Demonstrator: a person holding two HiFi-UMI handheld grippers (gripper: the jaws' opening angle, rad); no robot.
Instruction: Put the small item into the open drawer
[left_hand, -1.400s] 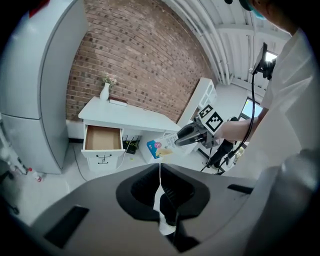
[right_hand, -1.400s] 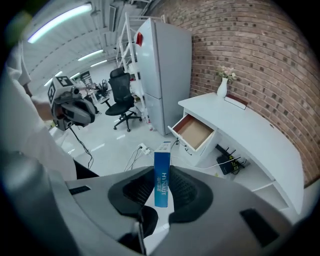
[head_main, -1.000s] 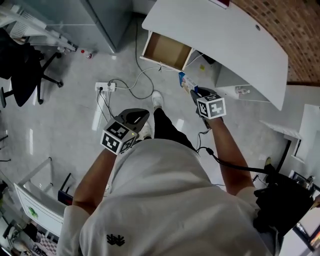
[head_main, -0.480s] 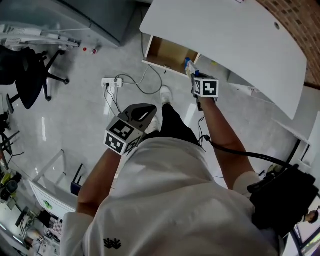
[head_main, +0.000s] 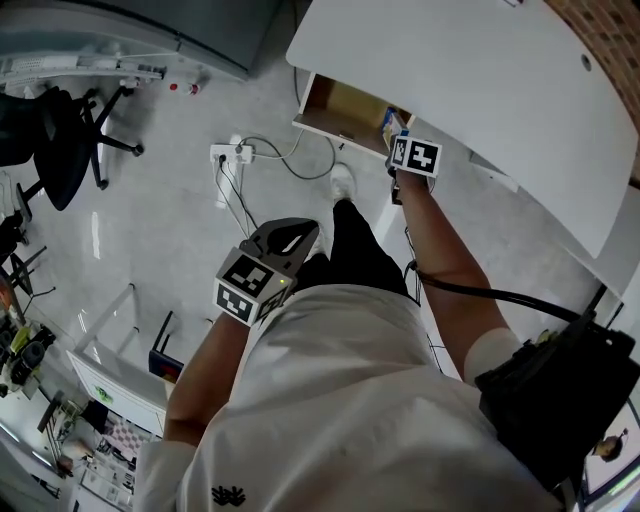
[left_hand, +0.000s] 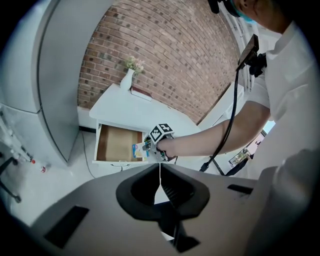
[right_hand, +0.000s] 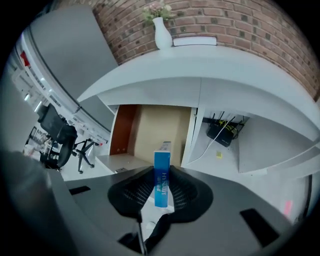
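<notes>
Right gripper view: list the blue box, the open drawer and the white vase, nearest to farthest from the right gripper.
1. blue box, clamped in the right gripper.
2. open drawer, just ahead, below the desk top.
3. white vase, farthest, up on the desk top.

White desk (head_main: 470, 90) with a white vase (right_hand: 162, 32) and a book (right_hand: 194, 41) on top

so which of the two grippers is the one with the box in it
The right gripper, at the open drawer, clamps the blue box. The left gripper is shut on nothing, away from the drawer.
</notes>
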